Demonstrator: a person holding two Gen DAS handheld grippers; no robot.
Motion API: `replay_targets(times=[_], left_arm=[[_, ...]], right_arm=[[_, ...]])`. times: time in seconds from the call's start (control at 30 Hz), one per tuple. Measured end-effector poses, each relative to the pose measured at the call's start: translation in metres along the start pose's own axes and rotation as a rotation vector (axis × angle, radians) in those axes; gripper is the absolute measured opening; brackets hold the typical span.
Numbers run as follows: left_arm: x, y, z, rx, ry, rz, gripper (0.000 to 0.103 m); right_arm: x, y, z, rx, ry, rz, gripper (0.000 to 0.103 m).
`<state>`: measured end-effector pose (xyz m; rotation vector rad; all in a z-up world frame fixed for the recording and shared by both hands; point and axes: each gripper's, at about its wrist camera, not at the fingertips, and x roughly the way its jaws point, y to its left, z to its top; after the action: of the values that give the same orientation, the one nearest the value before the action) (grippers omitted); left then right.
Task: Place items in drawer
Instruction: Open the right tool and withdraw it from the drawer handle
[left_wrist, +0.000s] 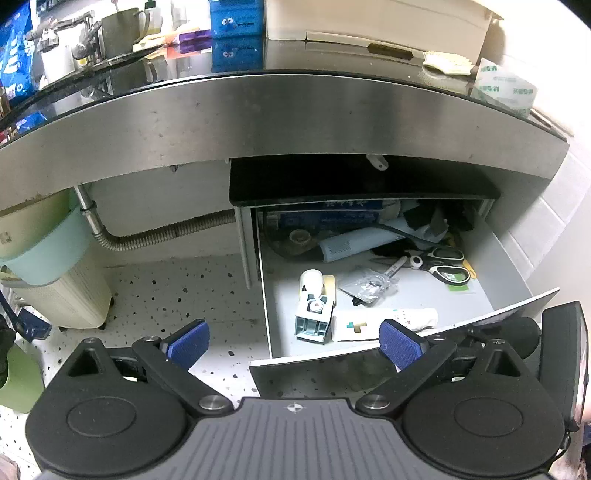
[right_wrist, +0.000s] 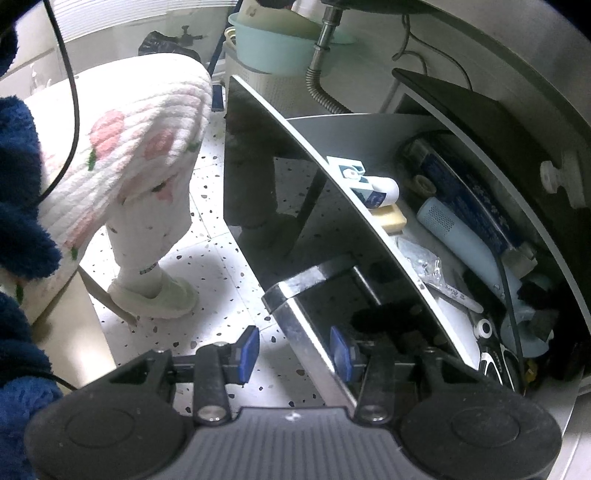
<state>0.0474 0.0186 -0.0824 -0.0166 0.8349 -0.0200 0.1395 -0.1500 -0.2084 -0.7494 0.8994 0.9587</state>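
Observation:
The drawer (left_wrist: 517, 266) under the steel counter stands pulled out. In it lie a small blue-grey box (left_wrist: 313, 314), a white pouch with a cross (left_wrist: 354, 326), scissors (left_wrist: 441, 264), a pale blue tube (left_wrist: 354, 243) and several other items. My left gripper (left_wrist: 295, 341) is open and empty, above the drawer's front panel (left_wrist: 314, 373). My right gripper (right_wrist: 293, 354) is open around the drawer's chrome handle (right_wrist: 299, 325) on the glossy black front (right_wrist: 266, 158), pads not clearly pressing it. The drawer contents also show in the right wrist view (right_wrist: 443, 229).
A black-topped counter (left_wrist: 258, 62) holds a blue box (left_wrist: 236, 16), a cream box (left_wrist: 376, 18) and a metal cup (left_wrist: 122, 29). A white bin with a teal basin (left_wrist: 55, 280) stands left under a hose (left_wrist: 166, 230). The person's leg and slipper (right_wrist: 155, 291) stand on the speckled floor.

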Motion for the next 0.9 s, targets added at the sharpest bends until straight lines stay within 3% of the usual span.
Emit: replay_targets(times=[0.13, 0.3, 0.47, 0.9], left_arm=[[0.001, -0.003, 0.001, 0.009, 0.001, -0.001, 0.099], [0.003, -0.006, 0.001, 0.015, 0.008, -0.008, 0.099], [0.001, -0.010, 0.000, 0.029, 0.001, -0.010, 0.099], [0.003, -0.007, 0.000, 0.013, 0.008, -0.015, 0.099]], right_arm=[[-0.002, 0.001, -0.001, -0.001, -0.003, 0.006, 0.043], [0.000, 0.007, -0.001, -0.105, 0.013, -0.009, 0.040], [-0.001, 0.003, 0.001, -0.143, 0.027, -0.015, 0.024], [0.002, 0.012, 0.004, -0.168, 0.061, -0.020, 0.036]])
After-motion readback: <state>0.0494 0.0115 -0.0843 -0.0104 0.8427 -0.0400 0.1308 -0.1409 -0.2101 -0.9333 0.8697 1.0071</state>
